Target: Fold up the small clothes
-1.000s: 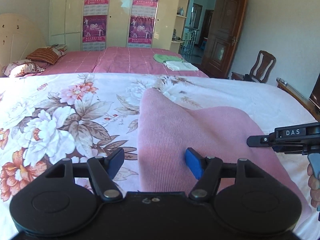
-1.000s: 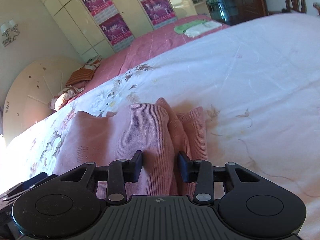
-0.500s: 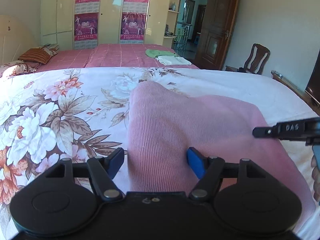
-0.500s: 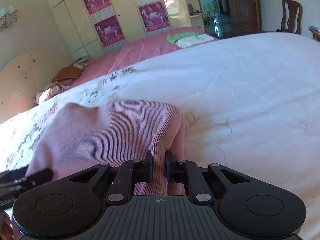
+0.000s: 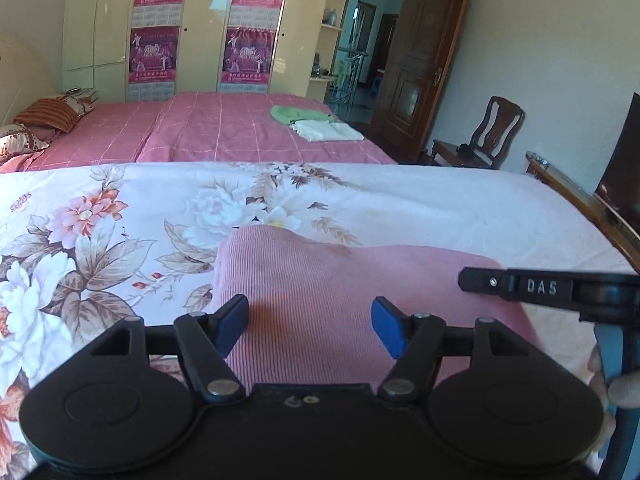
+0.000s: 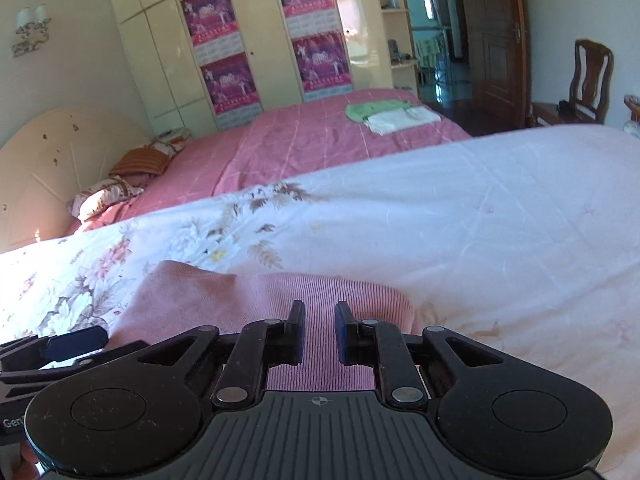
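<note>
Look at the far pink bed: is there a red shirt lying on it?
No, the far pink bed holds a folded green cloth and a folded white cloth, not a red shirt.

One pink knit garment point(image 5: 320, 296), two grippers point(image 5: 308, 324) point(image 6: 320, 330), two folded cloths point(image 5: 316, 124), four posters point(image 5: 154, 54), one chair point(image 5: 486, 134).

Pink ribbed knit garment point(image 5: 320, 304): near edge hidden beneath black left gripper point(image 5: 310, 326); poster print point(image 5: 154, 52) illegible.
</note>
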{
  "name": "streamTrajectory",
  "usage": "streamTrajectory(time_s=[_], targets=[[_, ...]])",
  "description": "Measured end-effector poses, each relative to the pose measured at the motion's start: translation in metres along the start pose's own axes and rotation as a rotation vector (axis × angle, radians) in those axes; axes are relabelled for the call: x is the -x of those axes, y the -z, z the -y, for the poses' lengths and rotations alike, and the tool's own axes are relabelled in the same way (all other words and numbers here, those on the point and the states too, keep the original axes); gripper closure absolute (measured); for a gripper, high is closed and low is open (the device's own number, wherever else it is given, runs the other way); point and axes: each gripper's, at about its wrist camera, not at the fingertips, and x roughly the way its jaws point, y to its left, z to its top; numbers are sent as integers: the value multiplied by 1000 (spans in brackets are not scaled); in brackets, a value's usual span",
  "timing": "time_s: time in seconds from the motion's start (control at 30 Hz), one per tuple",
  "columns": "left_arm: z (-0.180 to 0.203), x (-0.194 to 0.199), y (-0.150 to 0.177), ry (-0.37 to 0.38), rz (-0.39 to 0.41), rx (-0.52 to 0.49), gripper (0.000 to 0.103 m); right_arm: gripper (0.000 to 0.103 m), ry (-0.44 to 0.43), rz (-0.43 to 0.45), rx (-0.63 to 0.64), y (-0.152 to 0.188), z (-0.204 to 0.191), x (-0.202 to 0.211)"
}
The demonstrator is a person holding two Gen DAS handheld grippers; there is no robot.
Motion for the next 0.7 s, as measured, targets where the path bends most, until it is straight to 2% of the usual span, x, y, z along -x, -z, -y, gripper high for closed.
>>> streamTrajectory(time_s=[0.13, 0.2, 0.33, 0.43, 0.53, 0.7], targets=[[-6, -22, -2, 20, -49, 47, 37, 88, 134, -5, 64, 11, 10, -22], [-8, -27, -1, 21, -55, 73, 37, 88, 134, 4, 52, 16, 16, -28], [-2, -29, 1, -5, -50, 49, 37, 88, 192, 24, 167, 23, 2, -35], [-3, -21, 0, -5, -46, 50, 37, 88, 158, 9, 125, 16, 8, -30], [-1, -10, 0, -15, -35, 37, 36, 88, 98, 31, 78, 9, 8, -4], [7, 15, 8, -27, -18, 4, 36, 88, 16, 53, 83, 17, -8, 35]])
